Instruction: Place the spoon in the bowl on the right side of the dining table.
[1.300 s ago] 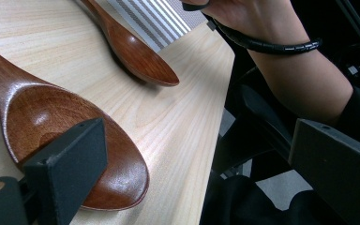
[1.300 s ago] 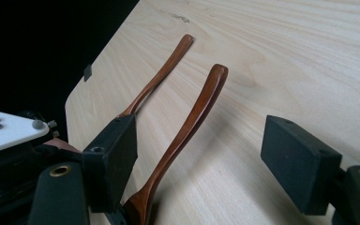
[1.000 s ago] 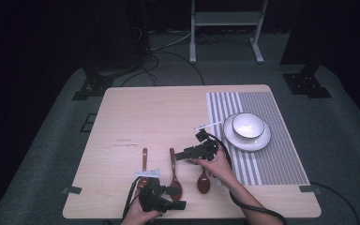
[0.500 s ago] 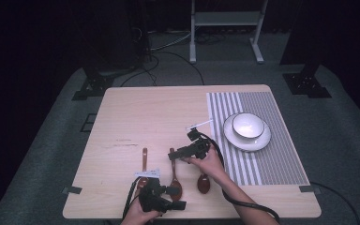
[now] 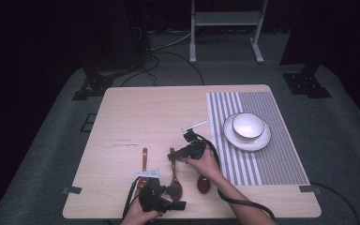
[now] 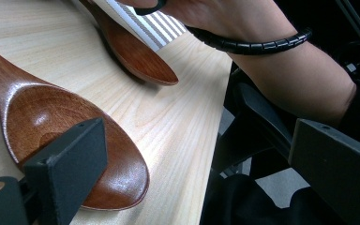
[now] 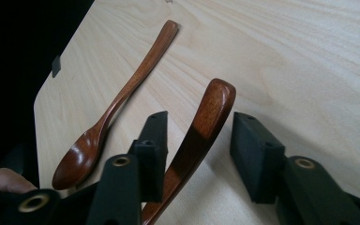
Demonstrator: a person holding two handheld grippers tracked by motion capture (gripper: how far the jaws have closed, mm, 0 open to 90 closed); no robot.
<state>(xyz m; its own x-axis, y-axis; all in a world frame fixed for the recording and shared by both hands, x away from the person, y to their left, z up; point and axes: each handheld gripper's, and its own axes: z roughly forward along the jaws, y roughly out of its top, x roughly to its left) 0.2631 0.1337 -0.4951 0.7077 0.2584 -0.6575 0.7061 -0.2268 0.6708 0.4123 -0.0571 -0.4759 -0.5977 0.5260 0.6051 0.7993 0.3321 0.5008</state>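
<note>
Wooden middle spoon [image 7: 201,131] handle between spread right gripper [image 7: 197,154] jaws; bowl cut off. Left gripper [image 6: 187,183] spread.

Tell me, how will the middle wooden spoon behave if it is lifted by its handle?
The middle spoon looks like solid wood, so probably stiff. Its polished surface may slip between the right tool pads. Its wide bowl likely makes that end dip.

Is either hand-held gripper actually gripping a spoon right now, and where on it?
Neither. The right hand-held gripper straddles the middle spoon's handle, jaws open with gaps either side. The left hand-held gripper hangs open over that spoon's bowl.
</note>
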